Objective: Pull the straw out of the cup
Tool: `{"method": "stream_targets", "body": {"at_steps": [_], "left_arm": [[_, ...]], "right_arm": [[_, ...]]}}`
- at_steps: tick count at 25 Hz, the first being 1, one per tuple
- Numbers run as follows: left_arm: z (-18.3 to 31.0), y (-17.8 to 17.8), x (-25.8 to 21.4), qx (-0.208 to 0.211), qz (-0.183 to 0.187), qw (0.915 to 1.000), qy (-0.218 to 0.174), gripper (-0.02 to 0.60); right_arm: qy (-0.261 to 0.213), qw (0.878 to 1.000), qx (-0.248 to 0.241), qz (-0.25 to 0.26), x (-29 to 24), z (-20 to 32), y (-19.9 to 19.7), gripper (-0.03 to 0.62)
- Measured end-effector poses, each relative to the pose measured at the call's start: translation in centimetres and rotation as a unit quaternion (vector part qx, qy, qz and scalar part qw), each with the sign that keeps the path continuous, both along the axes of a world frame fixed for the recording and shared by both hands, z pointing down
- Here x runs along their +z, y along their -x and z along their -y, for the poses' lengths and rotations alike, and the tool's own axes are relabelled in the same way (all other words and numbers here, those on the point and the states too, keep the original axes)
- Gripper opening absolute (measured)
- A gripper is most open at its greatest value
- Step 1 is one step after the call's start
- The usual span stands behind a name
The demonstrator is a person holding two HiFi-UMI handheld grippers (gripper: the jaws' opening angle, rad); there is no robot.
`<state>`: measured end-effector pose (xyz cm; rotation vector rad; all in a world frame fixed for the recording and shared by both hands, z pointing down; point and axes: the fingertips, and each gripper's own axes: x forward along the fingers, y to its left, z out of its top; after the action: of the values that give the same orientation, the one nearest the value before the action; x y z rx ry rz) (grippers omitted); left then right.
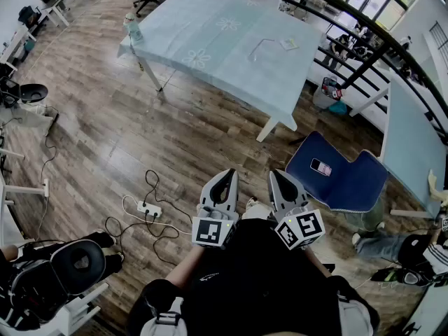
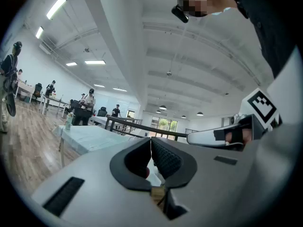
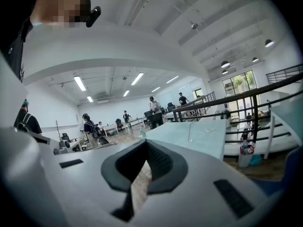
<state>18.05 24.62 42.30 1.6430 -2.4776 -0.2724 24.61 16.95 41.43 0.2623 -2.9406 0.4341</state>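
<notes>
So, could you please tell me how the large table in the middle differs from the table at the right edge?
The large table is seen almost whole; the right-edge table is cut off by the frame. The large table shows white flower prints; the right-edge table's visible part shows none. A bottle stands at the large table's left corner; none shows on the right-edge table. Both are covered in light blue.

Held side by side near the body: left gripper and right gripper, well short of the bench. Set on its right part: a straw beside a small flat item; at its left corner, a bottle. Parked right of the grippers: a chair bearing a phone.
</notes>
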Motion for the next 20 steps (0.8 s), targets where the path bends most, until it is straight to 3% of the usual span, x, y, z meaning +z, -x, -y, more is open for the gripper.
{"method": "stream_targets", "body": {"at_steps": [11, 20], "left_arm": [[3.5, -6.2, -1.4, 0.029, 0.019, 0.9994, -0.003, 0.015], [3.3, -7.4, -1.8, -0.024, 0.026, 0.9994, 0.008, 0.015]], "right_arm": [[0.003, 1.000, 0.002, 0.001, 0.1, 2.0, -5.2, 0.008], [0.023, 0.999, -0.037, 0.023, -0.1, 2.7, -6.5, 0.009]]}}
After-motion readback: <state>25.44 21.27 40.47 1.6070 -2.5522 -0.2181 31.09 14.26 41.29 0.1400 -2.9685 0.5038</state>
